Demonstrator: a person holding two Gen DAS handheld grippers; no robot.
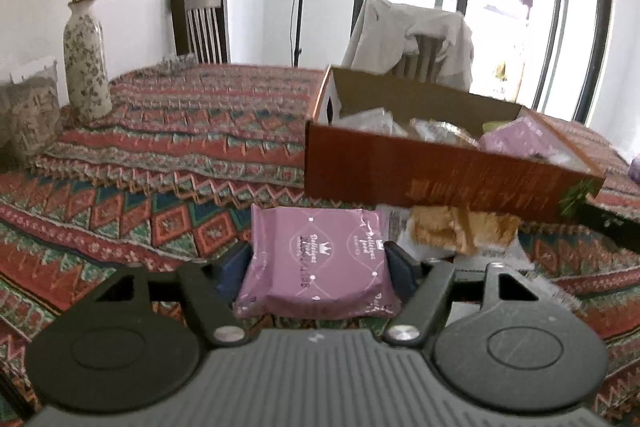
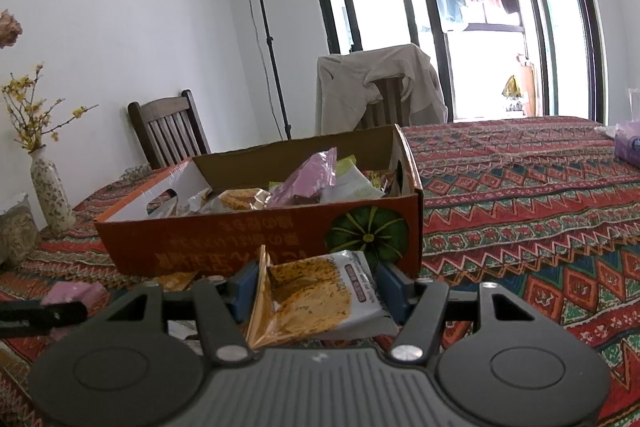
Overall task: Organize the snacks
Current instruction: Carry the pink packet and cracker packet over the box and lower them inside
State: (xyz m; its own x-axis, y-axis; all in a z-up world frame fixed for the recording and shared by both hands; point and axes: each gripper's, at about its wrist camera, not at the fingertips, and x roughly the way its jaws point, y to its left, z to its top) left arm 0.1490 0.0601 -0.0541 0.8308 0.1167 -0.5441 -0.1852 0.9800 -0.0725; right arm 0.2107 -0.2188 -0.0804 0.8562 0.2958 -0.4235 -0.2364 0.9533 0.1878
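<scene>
My left gripper [image 1: 318,255] is shut on a pink snack packet [image 1: 316,283], its blue pads pressing both sides just above the patterned tablecloth. The packet also shows at the left of the right wrist view [image 2: 76,293]. My right gripper [image 2: 318,283] is shut on a yellow-and-white cracker packet [image 2: 312,299], crumpled between the pads. An open orange cardboard box [image 1: 400,171] [image 2: 240,239] with a pumpkin print stands right behind both grippers and holds several snack packets. Another yellow packet [image 1: 452,231] lies on the cloth against the box front.
A flowered vase [image 1: 86,67] with yellow twigs stands at the table's far left. A dark wooden chair [image 2: 168,131] and a chair draped with a beige jacket [image 2: 380,87] stand behind the table. A purple pack [image 2: 628,147] lies at the far right. A lamp stand [image 2: 268,39] is by the wall.
</scene>
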